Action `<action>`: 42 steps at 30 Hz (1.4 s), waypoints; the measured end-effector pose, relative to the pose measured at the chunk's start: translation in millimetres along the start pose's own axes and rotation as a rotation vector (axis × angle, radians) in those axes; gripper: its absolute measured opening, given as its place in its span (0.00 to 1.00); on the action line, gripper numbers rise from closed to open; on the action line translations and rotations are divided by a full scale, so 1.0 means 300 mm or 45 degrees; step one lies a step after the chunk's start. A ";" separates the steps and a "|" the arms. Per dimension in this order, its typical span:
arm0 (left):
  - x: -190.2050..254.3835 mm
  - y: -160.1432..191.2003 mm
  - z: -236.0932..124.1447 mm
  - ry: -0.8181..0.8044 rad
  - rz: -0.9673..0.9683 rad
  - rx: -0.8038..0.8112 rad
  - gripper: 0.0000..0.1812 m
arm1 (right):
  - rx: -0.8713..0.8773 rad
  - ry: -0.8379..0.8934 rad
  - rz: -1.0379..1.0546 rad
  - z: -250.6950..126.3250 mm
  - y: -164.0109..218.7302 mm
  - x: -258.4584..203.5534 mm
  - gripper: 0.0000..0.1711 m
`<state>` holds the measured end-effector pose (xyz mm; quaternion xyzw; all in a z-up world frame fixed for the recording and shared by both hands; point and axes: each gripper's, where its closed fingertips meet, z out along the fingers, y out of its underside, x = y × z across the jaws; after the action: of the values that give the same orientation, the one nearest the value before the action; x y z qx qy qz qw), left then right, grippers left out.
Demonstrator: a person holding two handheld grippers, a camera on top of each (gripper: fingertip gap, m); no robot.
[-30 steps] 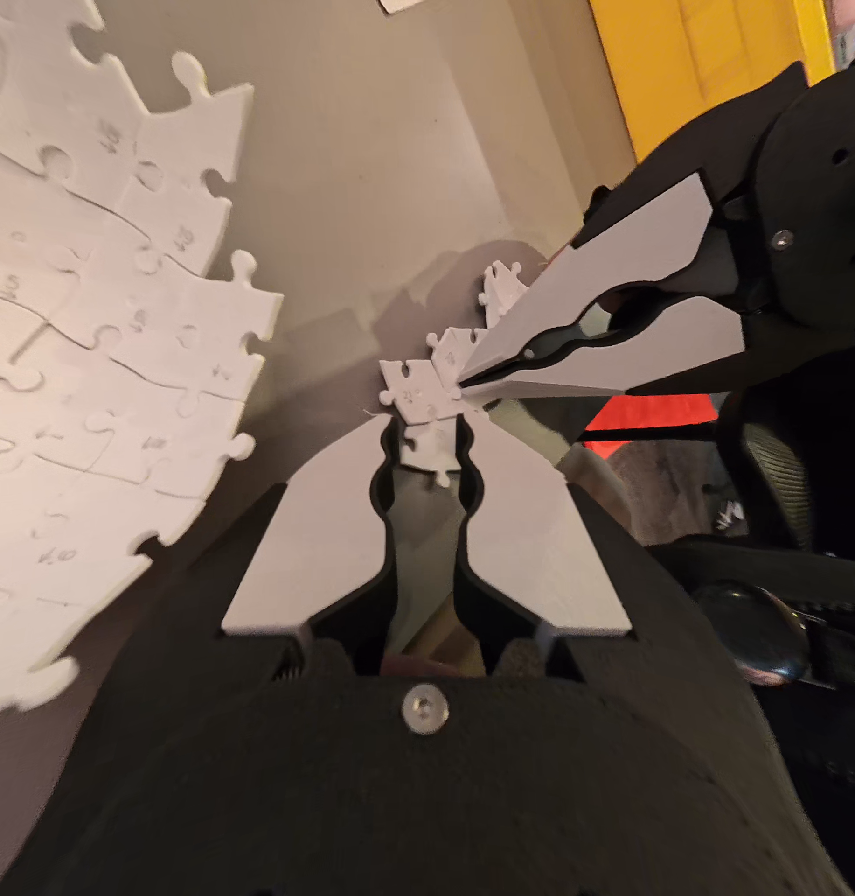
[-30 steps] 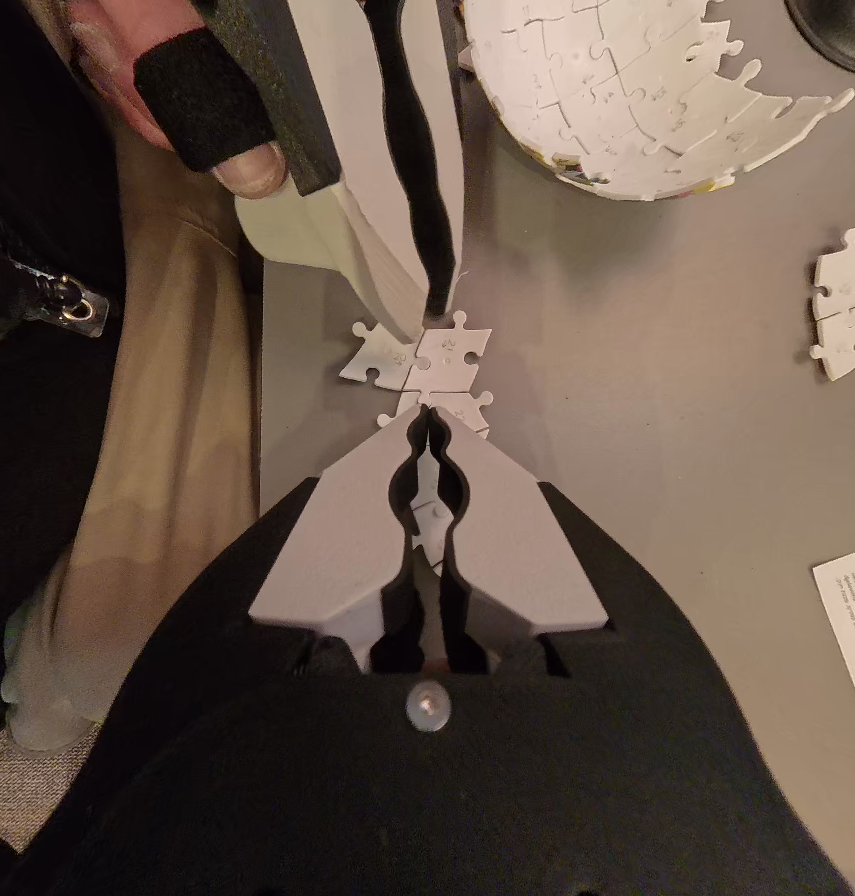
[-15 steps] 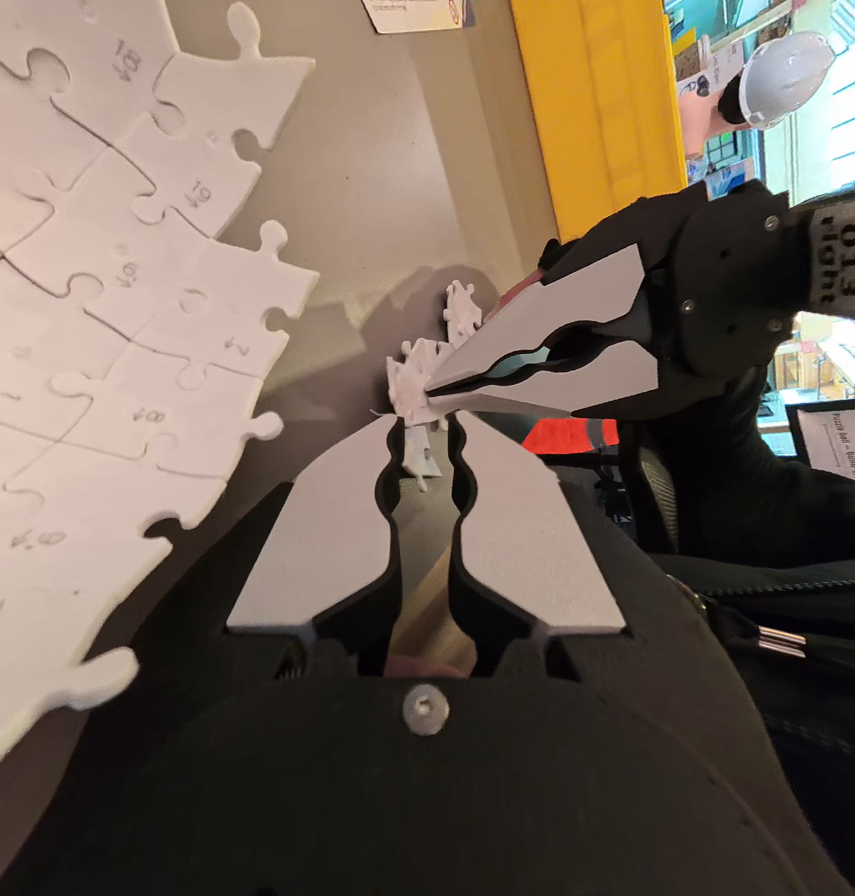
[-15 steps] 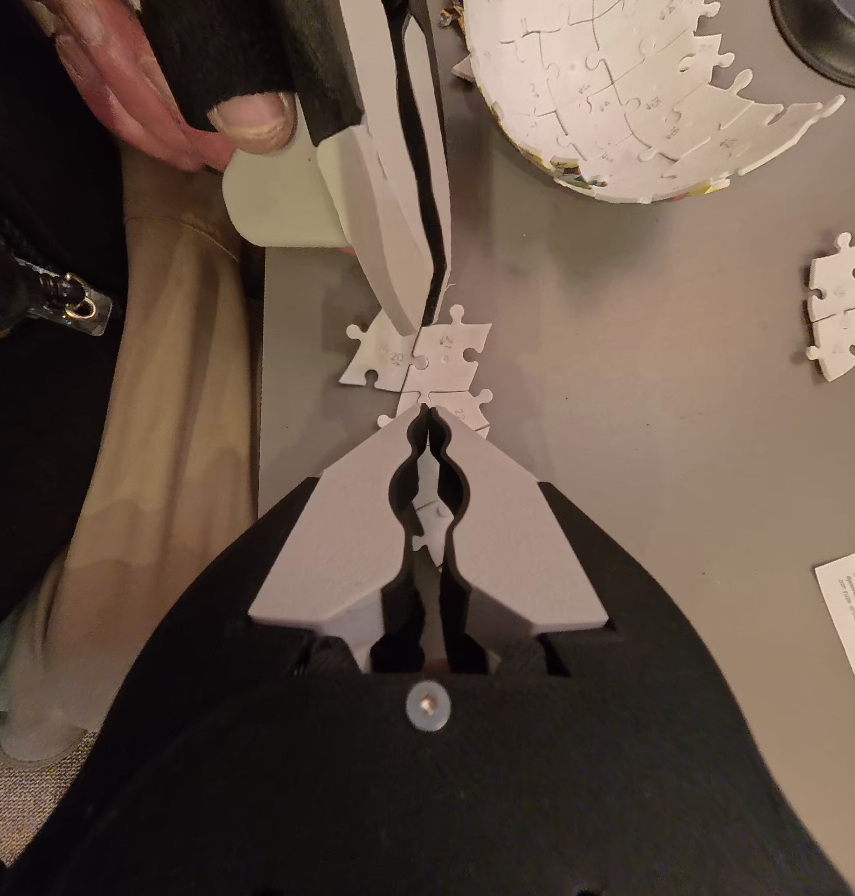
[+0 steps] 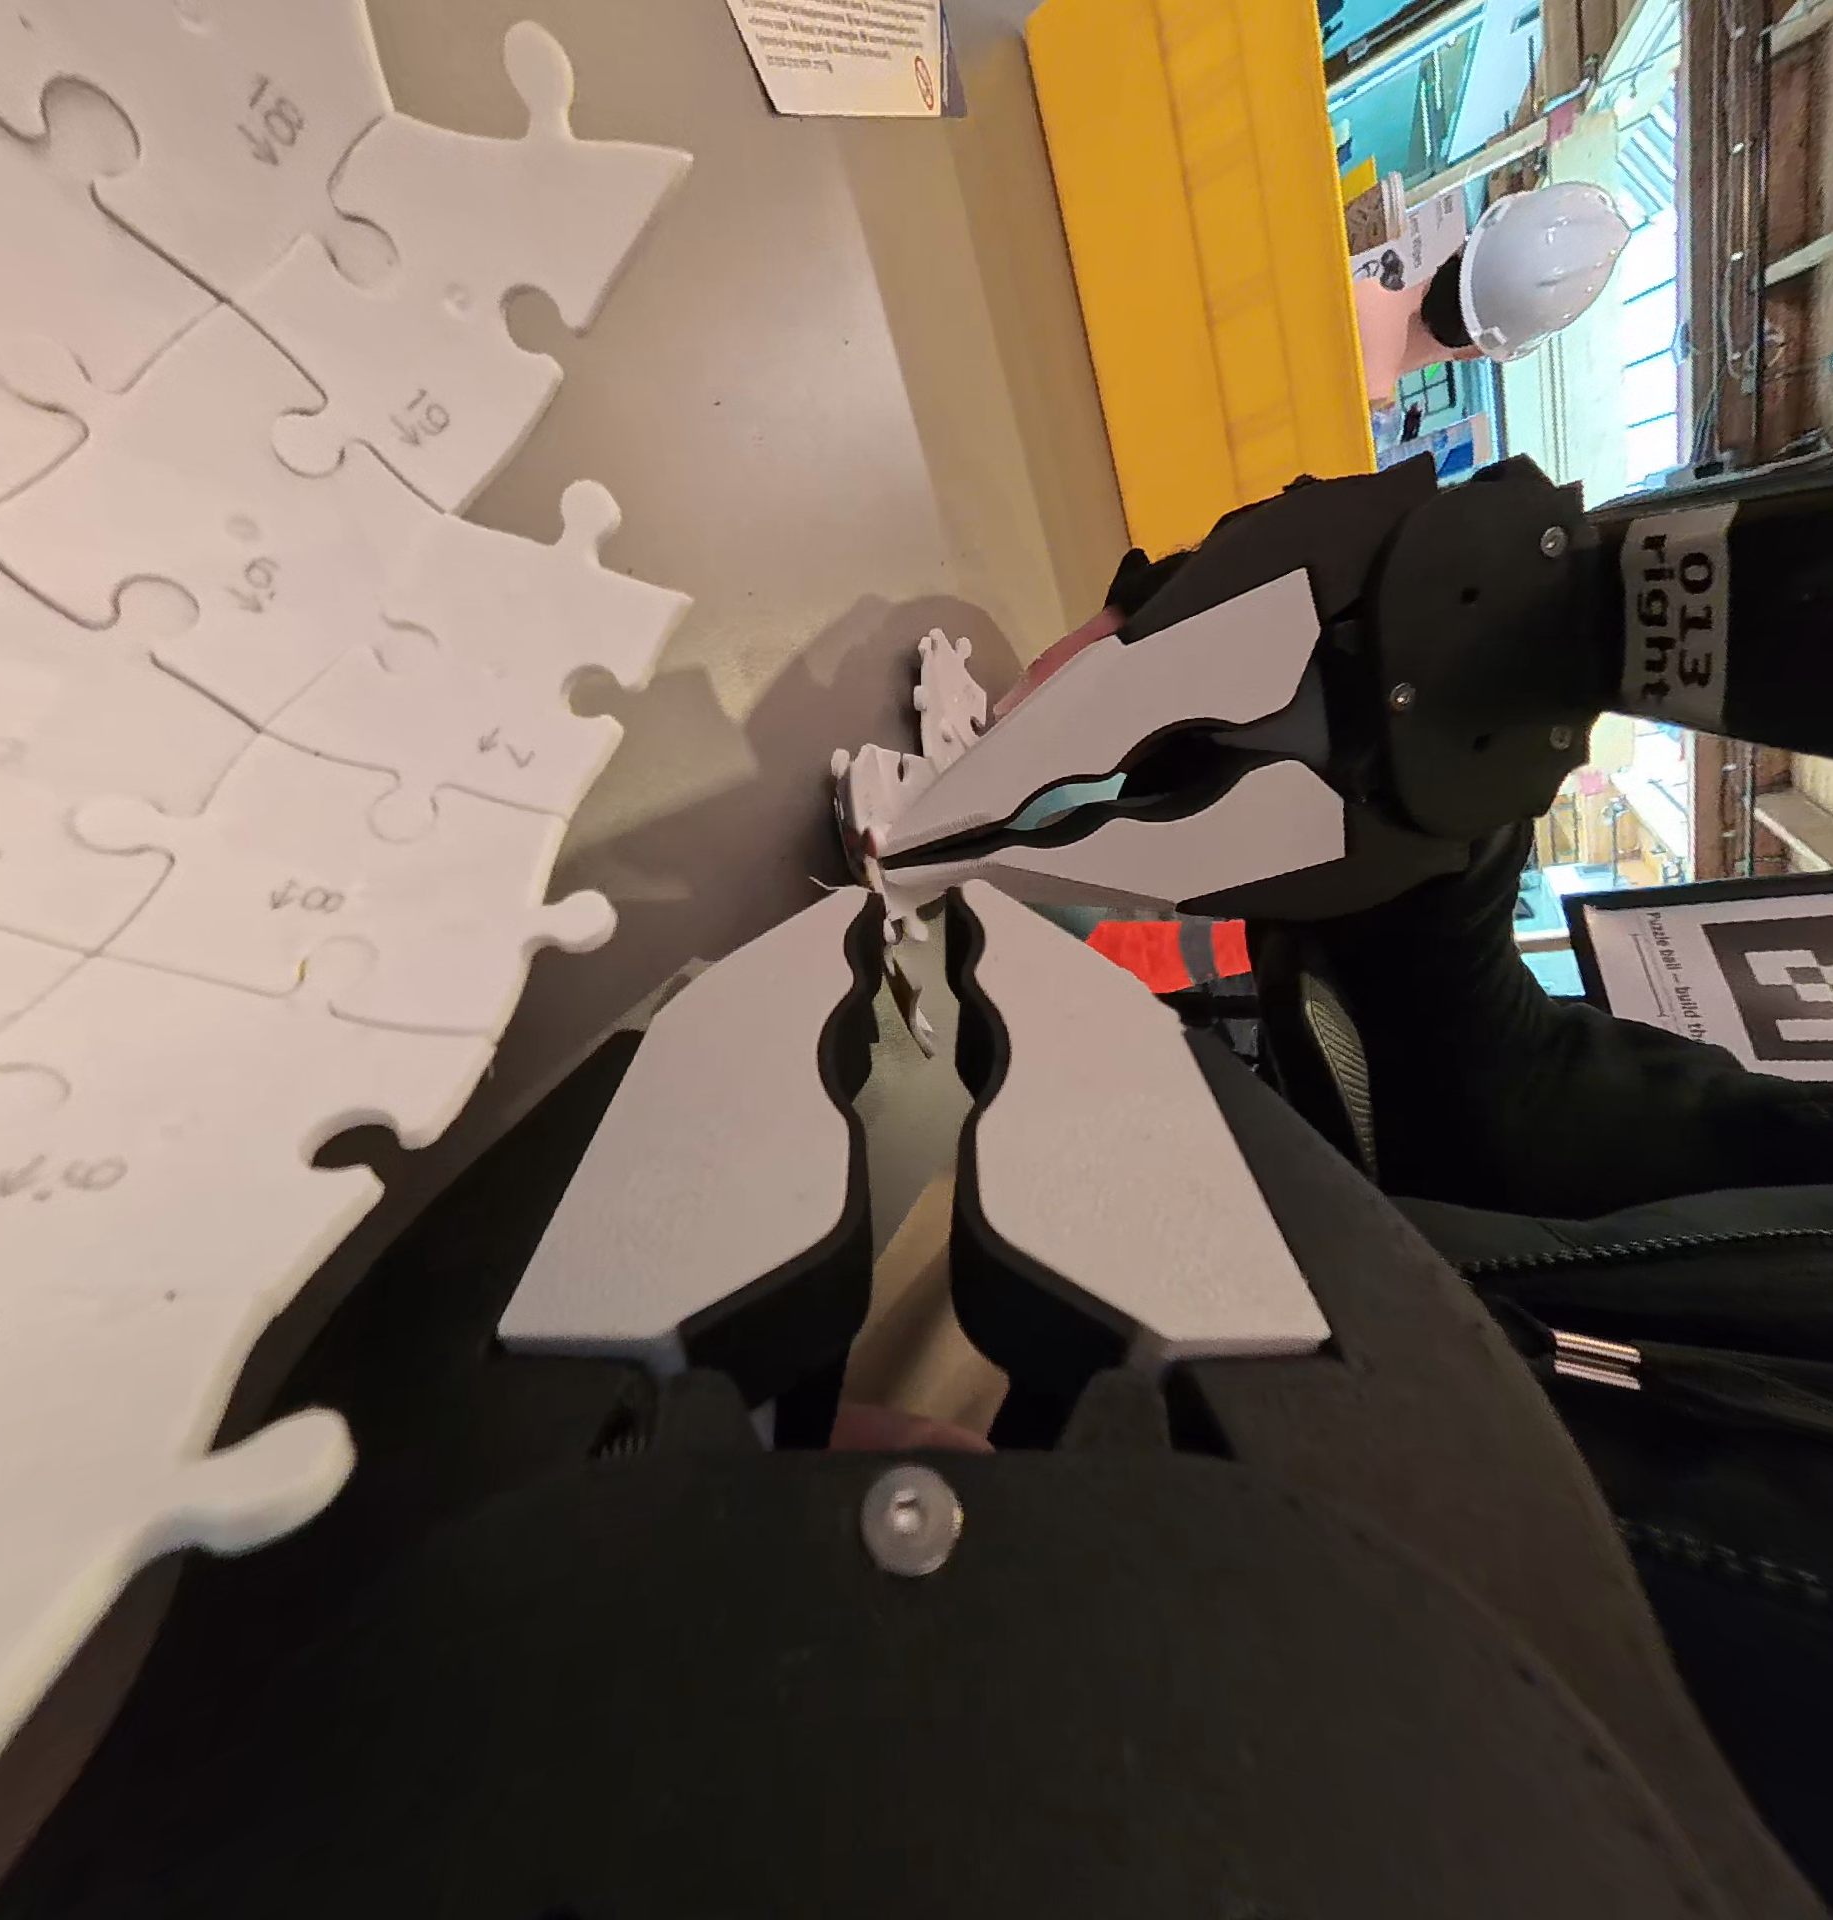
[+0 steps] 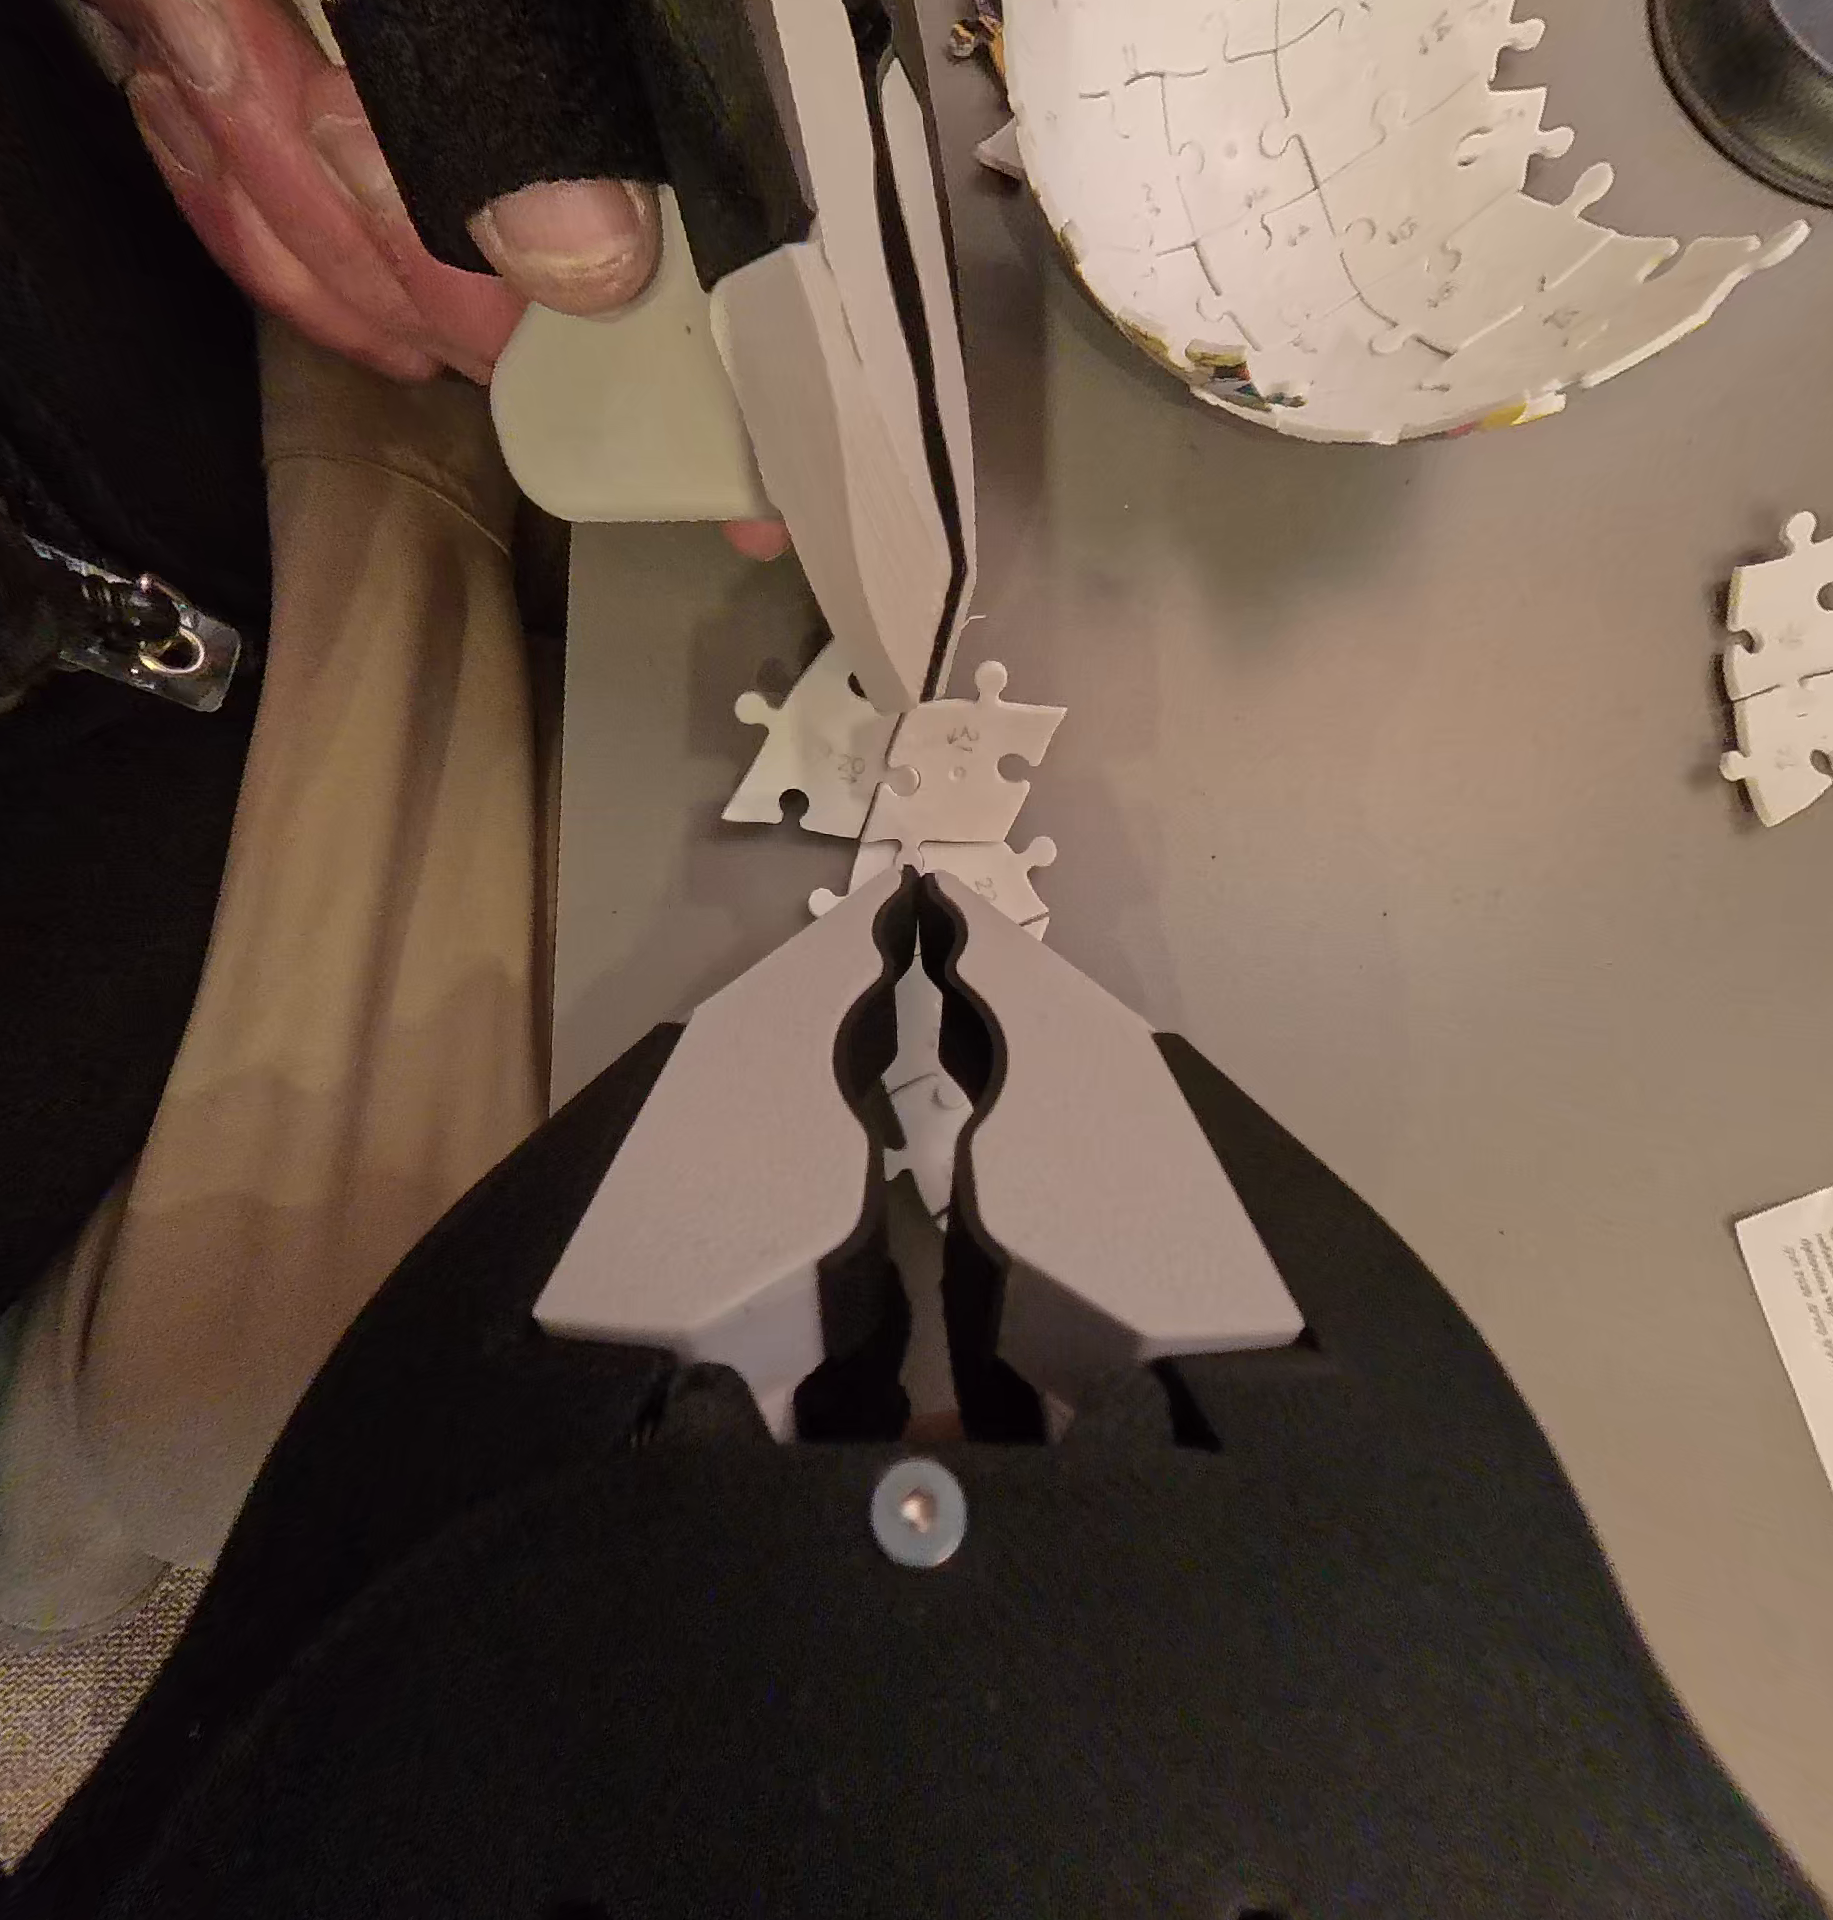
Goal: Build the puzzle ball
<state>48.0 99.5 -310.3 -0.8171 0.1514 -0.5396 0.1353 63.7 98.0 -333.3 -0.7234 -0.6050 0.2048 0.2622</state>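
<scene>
R gripper (image 6: pixel 914 878) pinched a strip (image 6: pixel 959 774) of joined pieces above the table (image 6: pixel 1307 935); L gripper (image 5: pixel 907 920) spread, tips at its end. Half-ball (image 6: pixel 1338 218) sat apart. Risk: L pushing skewed could've popped a joint.

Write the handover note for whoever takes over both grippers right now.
Right gripper: shut on the strip of joined pieces, near the table's front edge.
Left gripper: open, tips at the strip's far end.
Half-built ball: on the grey table, rim jagged.
Loose pair of pieces: to the right.
Done: strip and half ball assembled.
Left: strip, pair and the rest of the ball.
</scene>
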 end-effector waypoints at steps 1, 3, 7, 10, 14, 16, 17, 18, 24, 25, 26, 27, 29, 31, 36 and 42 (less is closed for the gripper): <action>0.004 0.000 0.000 0.020 -0.018 0.007 0.06 | 0.004 -0.002 0.003 0.000 0.000 0.000 0.00; 0.020 0.004 0.003 0.079 -0.053 0.005 0.05 | 0.011 -0.005 0.008 0.000 0.000 0.000 0.00; 0.006 -0.005 0.003 0.031 -0.038 0.030 0.05 | 0.014 -0.004 0.009 0.000 -0.001 0.000 0.00; 0.012 -0.003 0.002 0.028 -0.037 0.033 0.08 | 0.017 -0.006 0.007 0.000 0.000 0.000 0.00; 0.008 -0.001 0.002 0.057 -0.096 0.035 0.05 | 0.022 -0.008 0.006 0.000 -0.001 0.000 0.00; -0.002 -0.003 0.000 0.012 -0.071 0.040 0.07 | 0.023 -0.006 0.006 0.000 -0.001 0.000 0.00; -0.004 -0.003 -0.001 -0.008 -0.052 0.039 0.09 | 0.023 -0.004 0.005 0.000 0.000 0.000 0.00; -0.006 -0.001 0.000 -0.019 -0.051 0.037 0.09 | 0.024 -0.003 0.005 0.000 -0.001 0.000 0.00; 0.001 0.002 0.000 0.007 -0.066 0.028 0.08 | 0.026 -0.005 -0.002 0.000 0.000 0.001 0.00; 0.000 0.003 0.001 -0.001 -0.056 0.029 0.06 | 0.027 -0.004 -0.003 0.000 0.000 0.001 0.00; -0.006 0.004 0.001 -0.022 -0.047 0.031 0.03 | 0.029 -0.002 -0.003 0.000 -0.001 0.001 0.00; -0.016 0.004 0.002 -0.047 -0.045 0.034 0.01 | 0.029 -0.001 -0.003 0.000 0.000 0.002 0.00; -0.026 0.003 0.003 -0.078 -0.040 0.029 0.01 | 0.024 0.008 -0.013 -0.001 0.000 0.003 0.00; -0.033 0.004 0.005 -0.110 -0.014 0.019 0.02 | 0.021 0.013 -0.018 -0.001 0.000 0.004 0.00; -0.048 0.007 0.007 -0.176 0.030 0.007 0.01 | 0.021 0.026 -0.024 -0.001 -0.001 0.009 0.00; -0.056 0.010 0.010 -0.217 0.057 -0.004 0.00 | 0.050 0.014 -0.020 -0.006 -0.015 0.001 0.00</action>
<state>44.2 103.4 -326.7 -0.8567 0.1585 -0.4646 0.1583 61.5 98.6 -329.0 -0.7144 -0.6050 0.2108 0.2813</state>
